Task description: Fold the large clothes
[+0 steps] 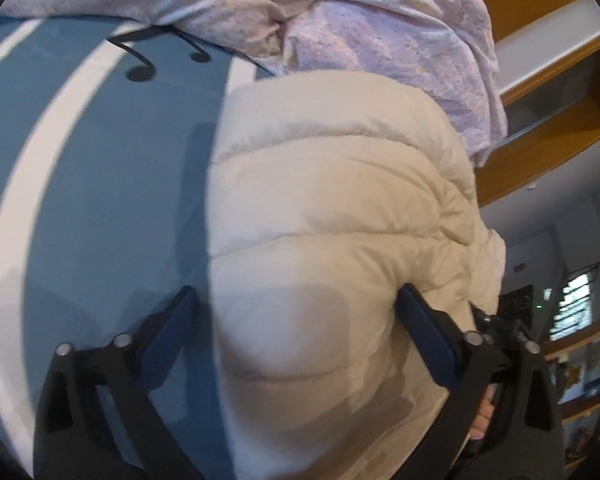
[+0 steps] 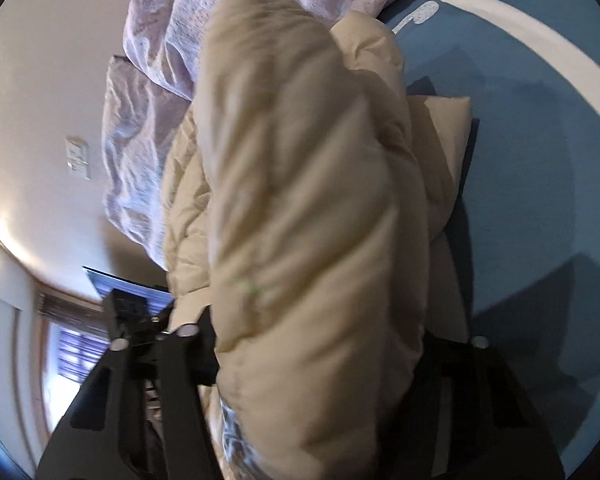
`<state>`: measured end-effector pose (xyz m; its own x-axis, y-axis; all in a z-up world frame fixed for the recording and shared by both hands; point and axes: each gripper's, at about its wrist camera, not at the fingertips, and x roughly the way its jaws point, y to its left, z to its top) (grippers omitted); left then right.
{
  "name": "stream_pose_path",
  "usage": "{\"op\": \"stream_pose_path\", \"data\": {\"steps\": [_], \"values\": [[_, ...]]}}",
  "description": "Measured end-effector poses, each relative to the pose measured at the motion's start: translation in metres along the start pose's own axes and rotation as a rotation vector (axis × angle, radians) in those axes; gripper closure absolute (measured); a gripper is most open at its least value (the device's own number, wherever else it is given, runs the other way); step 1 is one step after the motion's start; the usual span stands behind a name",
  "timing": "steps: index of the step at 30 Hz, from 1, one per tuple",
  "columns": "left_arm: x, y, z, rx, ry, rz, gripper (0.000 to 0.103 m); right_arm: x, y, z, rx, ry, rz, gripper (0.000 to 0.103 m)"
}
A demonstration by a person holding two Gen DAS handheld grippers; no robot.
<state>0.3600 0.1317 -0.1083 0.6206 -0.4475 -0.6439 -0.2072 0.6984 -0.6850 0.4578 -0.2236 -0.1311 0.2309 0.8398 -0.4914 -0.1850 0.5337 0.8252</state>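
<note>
A cream quilted puffer jacket lies on a blue bed sheet with white stripes. My left gripper is wide open, its jaws standing on either side of a thick fold of the jacket. In the right wrist view the jacket fills the middle, bunched and raised between the jaws of my right gripper. The padded fabric hides the right fingertips, so whether they are clamped cannot be told.
A crumpled lilac duvet lies at the far side, against the jacket; it also shows in the right wrist view. Wooden shelves stand beyond the bed. The sheet lies right of the jacket.
</note>
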Motion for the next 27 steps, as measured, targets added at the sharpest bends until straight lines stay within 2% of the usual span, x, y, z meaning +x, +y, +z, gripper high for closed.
{"op": "stream_pose_path", "data": {"steps": [1,4,7,13,20,27], "values": [[0.002,0.001,0.000,-0.015,0.009,-0.035,0.024,0.000,0.000,0.000,0.003,-0.002,0.010,0.059],[0.001,0.002,0.002,-0.030,-0.006,-0.077,0.047,-0.002,0.001,0.002,0.018,-0.012,0.052,0.067],[-0.008,0.003,0.004,-0.036,-0.028,-0.106,0.062,0.000,0.009,0.007,0.008,-0.017,0.074,0.071],[-0.045,0.011,0.013,-0.014,-0.119,-0.089,0.068,0.024,0.044,0.020,-0.058,0.014,0.102,0.075],[-0.093,0.048,0.026,-0.055,-0.236,-0.065,0.068,0.084,0.093,0.035,-0.157,0.085,0.129,0.075],[-0.110,0.087,0.034,-0.099,-0.288,-0.022,0.068,0.127,0.105,0.039,-0.196,0.145,0.116,0.075]]}}
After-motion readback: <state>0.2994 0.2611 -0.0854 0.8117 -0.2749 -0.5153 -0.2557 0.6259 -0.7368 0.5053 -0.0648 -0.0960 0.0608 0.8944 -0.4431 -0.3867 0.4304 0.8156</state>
